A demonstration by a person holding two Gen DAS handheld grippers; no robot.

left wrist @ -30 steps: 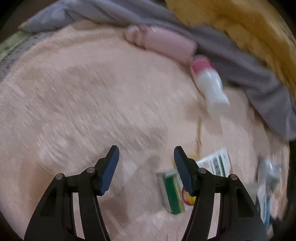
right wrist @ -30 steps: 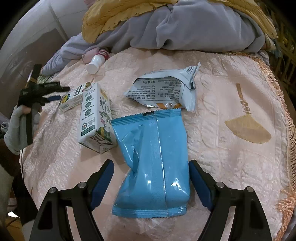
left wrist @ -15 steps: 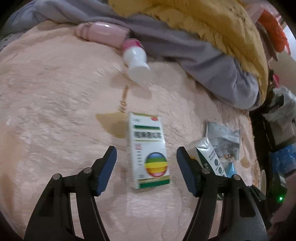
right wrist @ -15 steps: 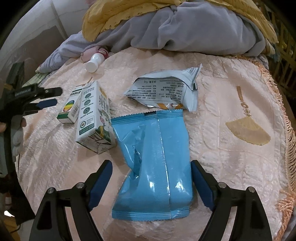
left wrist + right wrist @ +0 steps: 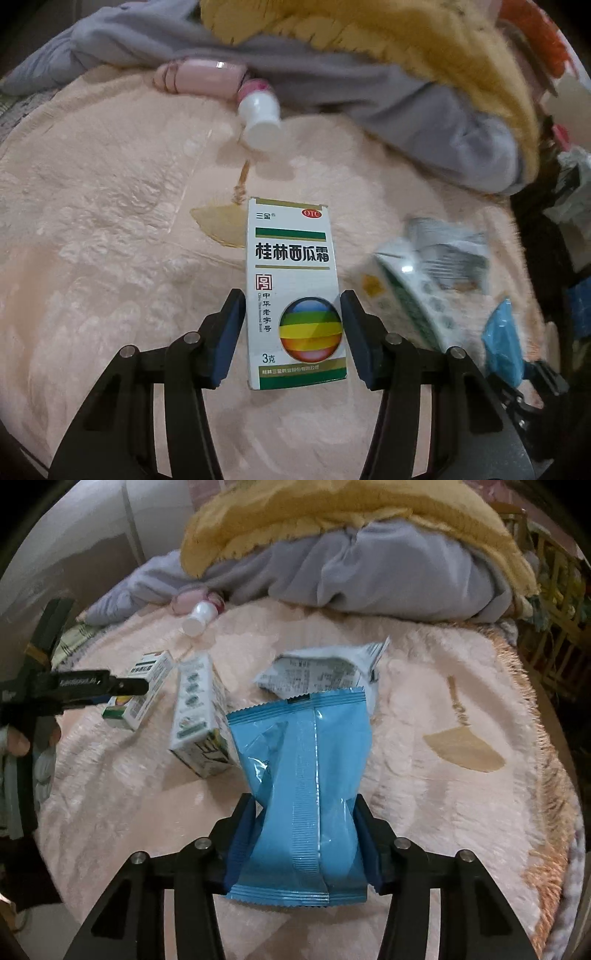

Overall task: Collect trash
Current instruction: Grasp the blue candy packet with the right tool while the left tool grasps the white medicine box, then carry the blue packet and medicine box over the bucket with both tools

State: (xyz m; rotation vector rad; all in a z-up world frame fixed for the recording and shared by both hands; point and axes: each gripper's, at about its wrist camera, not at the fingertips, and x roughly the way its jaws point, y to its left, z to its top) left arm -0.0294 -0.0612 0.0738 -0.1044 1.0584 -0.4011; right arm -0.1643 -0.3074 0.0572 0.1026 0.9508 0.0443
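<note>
A white medicine box [image 5: 295, 280] with a rainbow ball lies flat on the pink bedspread [image 5: 110, 221]. My left gripper [image 5: 291, 295] straddles it, jaws closing, pads against its long sides. A blue snack bag [image 5: 306, 775] is pinched at its waist by my right gripper [image 5: 304, 805], whose jaws are closing on it. In the right wrist view the left gripper [image 5: 122, 692] sits over the medicine box [image 5: 142, 690]. The blue snack bag [image 5: 504, 347] also shows at the right edge of the left wrist view.
A milk carton [image 5: 199, 709] lies beside the bag and a torn grey-white wrapper [image 5: 325, 672] behind it. A white bottle [image 5: 260, 118] and a pink object [image 5: 207, 75] lie by the grey blanket [image 5: 369, 572] under a yellow one [image 5: 332, 513]. The bed's fringed edge is at the right.
My left gripper swung over to the medicine box and its jaws narrowed onto it. The right jaws closed in on the blue bag, crumpling its middle.
</note>
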